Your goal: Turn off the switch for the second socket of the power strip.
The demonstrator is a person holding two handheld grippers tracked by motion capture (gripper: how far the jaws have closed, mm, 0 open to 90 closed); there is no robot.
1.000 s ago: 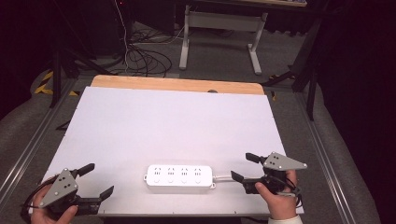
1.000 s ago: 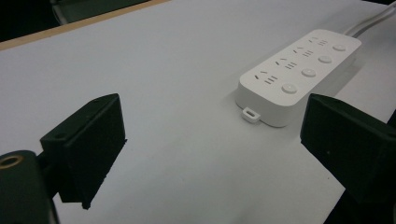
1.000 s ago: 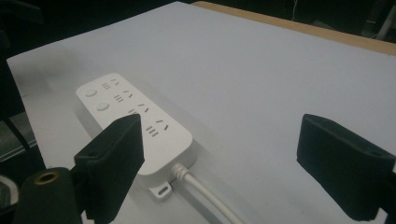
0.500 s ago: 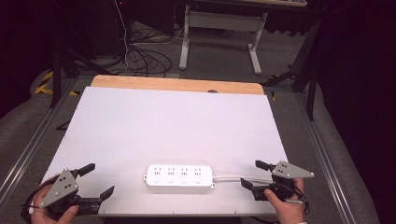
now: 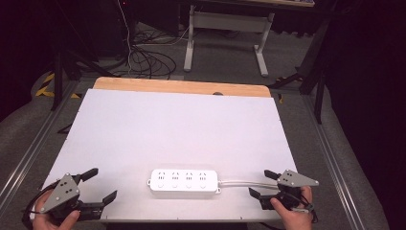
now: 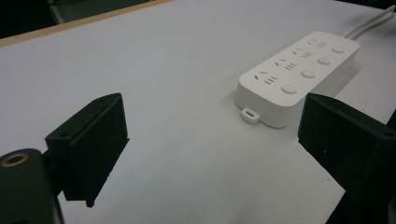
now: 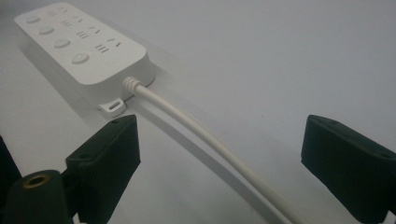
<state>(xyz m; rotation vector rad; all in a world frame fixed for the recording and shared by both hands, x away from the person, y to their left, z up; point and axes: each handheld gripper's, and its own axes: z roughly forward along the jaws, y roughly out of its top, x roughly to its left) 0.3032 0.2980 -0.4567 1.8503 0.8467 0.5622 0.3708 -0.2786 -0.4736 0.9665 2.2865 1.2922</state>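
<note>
Presently the white plastic four-socket power strip [image 5: 184,181] lies lengthwise between both wide-open, empty grippers, its white cord [image 7: 205,144] running between the nearer right gripper's [image 5: 266,189] jaws, left gripper [image 5: 98,187] farther.

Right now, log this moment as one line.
left gripper: open, empty | right gripper: open, astride cord | power strip: flat on table

Power strip [image 5: 183,181] lying flat on the bench [image 5: 177,129] at 6 o'clock, near the front edge; its cord [image 5: 242,182] runs toward 3 o'clock, to the right hand-held gripper [image 5: 261,188]; left hand-held gripper [image 5: 99,184] at 8 o'clock, well apart from the strip
</note>
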